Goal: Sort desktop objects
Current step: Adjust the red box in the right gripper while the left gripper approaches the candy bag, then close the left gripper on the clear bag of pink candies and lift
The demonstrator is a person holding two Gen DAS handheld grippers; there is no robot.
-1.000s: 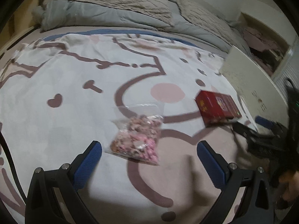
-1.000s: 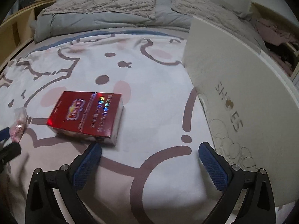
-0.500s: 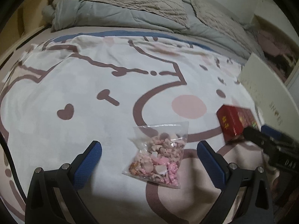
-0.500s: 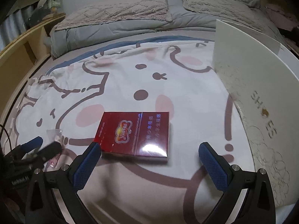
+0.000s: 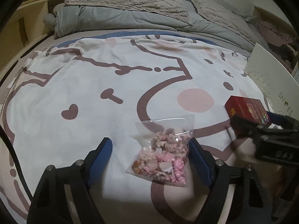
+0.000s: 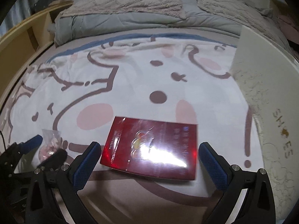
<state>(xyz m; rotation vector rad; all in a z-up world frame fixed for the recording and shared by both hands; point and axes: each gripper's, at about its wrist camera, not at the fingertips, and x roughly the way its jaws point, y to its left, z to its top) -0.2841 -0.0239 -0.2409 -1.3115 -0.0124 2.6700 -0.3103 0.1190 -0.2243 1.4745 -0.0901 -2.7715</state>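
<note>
Left gripper (image 5: 151, 150) held low over the bed, aimed forward, jaws spread wide and holding nothing. Between its blue pads, toward the right one, one clear plastic bag of pink and beige charms (image 5: 164, 158), flat on the blanket (image 5: 93, 85) (right pad partly hidden behind the bag; contact cannot be told).

Right gripper (image 6: 147, 158) likewise low and level, jaws wide apart, gripping nothing. One red box (image 6: 151, 147) flat on the blanket between the fingers, nearer the left pad, clear of both. Strong glare on its glossy wrap; a gold emblem and pale lettering visible on top, too blurred to read.

From the left wrist view, the right gripper (image 5: 265, 125) seen at the right edge, its tips over the near end of the red box (image 5: 246, 110). From the right wrist view, the left gripper (image 6: 46, 147) at the lower left with the bag (image 6: 50, 143) between its tips.

One white shoebox (image 6: 265, 100) standing along the right side, printed "SHOES" (the O drawn as a small gold figure), with faint line drawings below. Same shoebox (image 5: 269, 78) in the left view, just beyond the red box.

Blanket white with brown cartoon outlines and pink cheeks. Grey duvet (image 5: 130, 16) bunched at the far end, two knitted beige pillows (image 5: 127, 1) on it.
</note>
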